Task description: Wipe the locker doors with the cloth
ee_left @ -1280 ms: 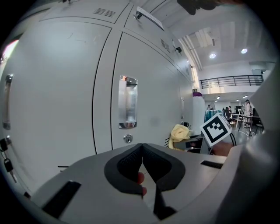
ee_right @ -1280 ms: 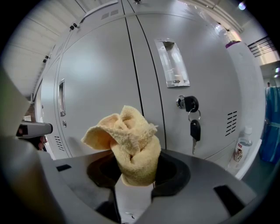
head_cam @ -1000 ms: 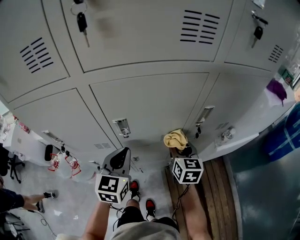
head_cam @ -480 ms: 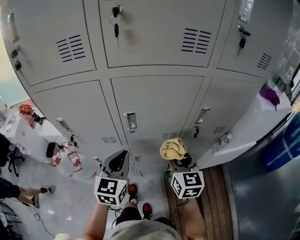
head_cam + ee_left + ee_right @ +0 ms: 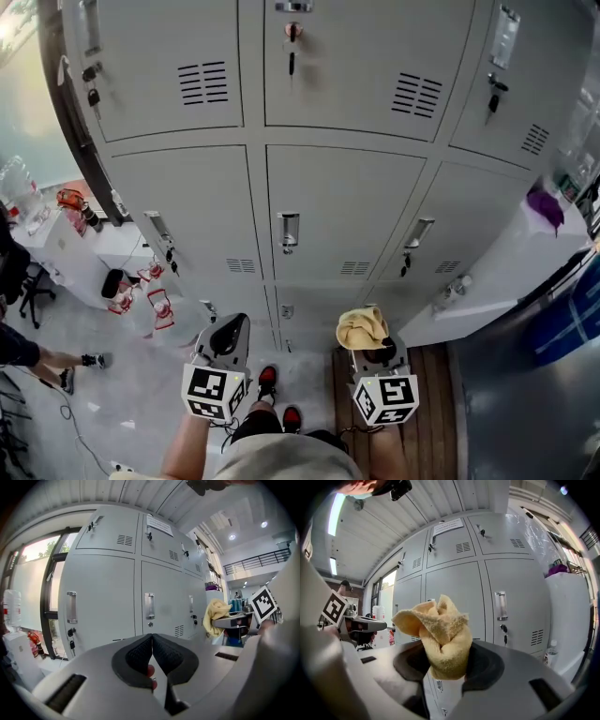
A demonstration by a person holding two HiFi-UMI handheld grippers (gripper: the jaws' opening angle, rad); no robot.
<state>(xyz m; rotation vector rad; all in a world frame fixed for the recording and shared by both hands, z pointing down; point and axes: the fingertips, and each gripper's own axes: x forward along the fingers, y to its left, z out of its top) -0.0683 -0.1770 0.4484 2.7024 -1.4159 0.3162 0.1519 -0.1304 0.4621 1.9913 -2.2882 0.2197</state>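
In the head view, the yellow cloth [image 5: 362, 327] sits bunched up at the tip of the right gripper [image 5: 372, 349]. It is low down in front of the grey locker doors [image 5: 342, 202]. The left gripper [image 5: 230, 330] hangs beside it.

In the left gripper view, the jaws are pressed together at the tips and hold nothing. The cloth [image 5: 214, 616] shows off to the right, away from these jaws. The locker doors [image 5: 105, 602] stand behind.

In the right gripper view, the jaws squeeze the cloth [image 5: 440, 637] tight between them. Its crumpled top sticks up above the jaws. The locker doors [image 5: 459, 597] stand beyond it, apart from the cloth.
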